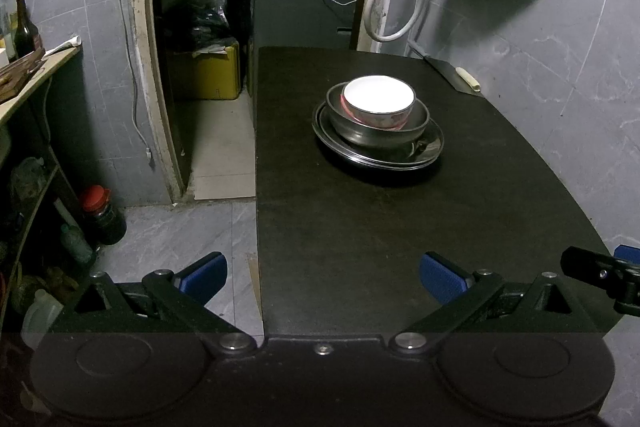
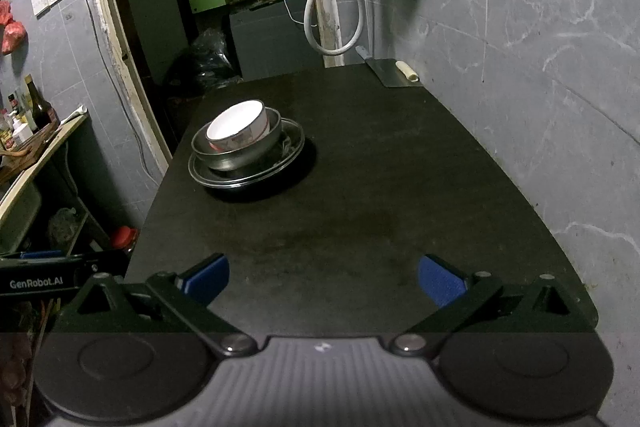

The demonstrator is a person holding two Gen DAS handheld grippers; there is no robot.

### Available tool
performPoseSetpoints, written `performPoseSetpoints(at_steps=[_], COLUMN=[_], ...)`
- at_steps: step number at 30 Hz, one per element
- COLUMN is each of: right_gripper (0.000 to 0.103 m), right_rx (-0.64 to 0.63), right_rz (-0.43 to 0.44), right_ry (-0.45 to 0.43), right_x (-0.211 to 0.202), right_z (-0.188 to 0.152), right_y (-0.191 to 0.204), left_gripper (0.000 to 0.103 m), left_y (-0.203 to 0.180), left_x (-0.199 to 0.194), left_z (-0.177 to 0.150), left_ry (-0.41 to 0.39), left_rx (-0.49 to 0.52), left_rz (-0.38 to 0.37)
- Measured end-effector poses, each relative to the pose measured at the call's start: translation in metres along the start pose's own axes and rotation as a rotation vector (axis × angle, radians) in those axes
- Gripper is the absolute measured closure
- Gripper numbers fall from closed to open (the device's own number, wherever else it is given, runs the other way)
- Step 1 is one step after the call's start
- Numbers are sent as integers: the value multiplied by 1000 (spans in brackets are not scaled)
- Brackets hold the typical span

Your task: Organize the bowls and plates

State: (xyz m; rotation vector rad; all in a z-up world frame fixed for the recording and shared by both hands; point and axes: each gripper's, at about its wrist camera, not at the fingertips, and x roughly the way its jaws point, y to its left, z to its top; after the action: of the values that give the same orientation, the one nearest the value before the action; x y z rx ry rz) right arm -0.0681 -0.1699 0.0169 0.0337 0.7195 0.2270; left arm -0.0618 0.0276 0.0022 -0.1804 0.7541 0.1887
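On the table: black table (image 1: 360,247) with one pile of dishes sitting far from both tongs.
Pile, bottom: two flat metal plates (image 1: 424,151), one lying on the other.
Pile, middle: metal bowl (image 1: 416,123) resting on the plates, nearer their far side.
Pile, top: white bowl (image 1: 378,97) with a pink pattern, tucked inside the metal bowl and leaning a bit.
Same pile from the right side: plates (image 2: 248,177), metal bowl (image 2: 240,155), white bowl (image 2: 236,127), toward the left edge of the table.
Left tongs: left gripper (image 1: 322,277) spread wide, blue tips holding nothing, low at the near left corner, half over the floor.
Right tongs: right gripper (image 2: 324,279) spread wide too, nothing between the blue tips, low over the near edge.
Far corner: big knife (image 2: 390,73) lying flat by the wall, well away from the pile.
Step in hand: likely the very start or the very end; dishes nested already, nothing being carried, so hard to say which.
Next move, if more sorting is wanted: reach forward to the pile, pinch the white bowl by its rim, lift straight up.
Care needed: slippery rim, leaning bowl, so a slow squeeze.
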Motion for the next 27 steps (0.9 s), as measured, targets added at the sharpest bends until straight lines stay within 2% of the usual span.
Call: performPoseSetpoints(at_steps=[27], right_gripper=[0], right_rx=[3], right_rz=[2], right_ry=[9], right_x=[0], right_z=[1], right_y=[3], left_gripper=[1], left_y=[3], left_x=[-3], left_z=[0], left_ry=[2], left_rx=[-3], left_rz=[0])
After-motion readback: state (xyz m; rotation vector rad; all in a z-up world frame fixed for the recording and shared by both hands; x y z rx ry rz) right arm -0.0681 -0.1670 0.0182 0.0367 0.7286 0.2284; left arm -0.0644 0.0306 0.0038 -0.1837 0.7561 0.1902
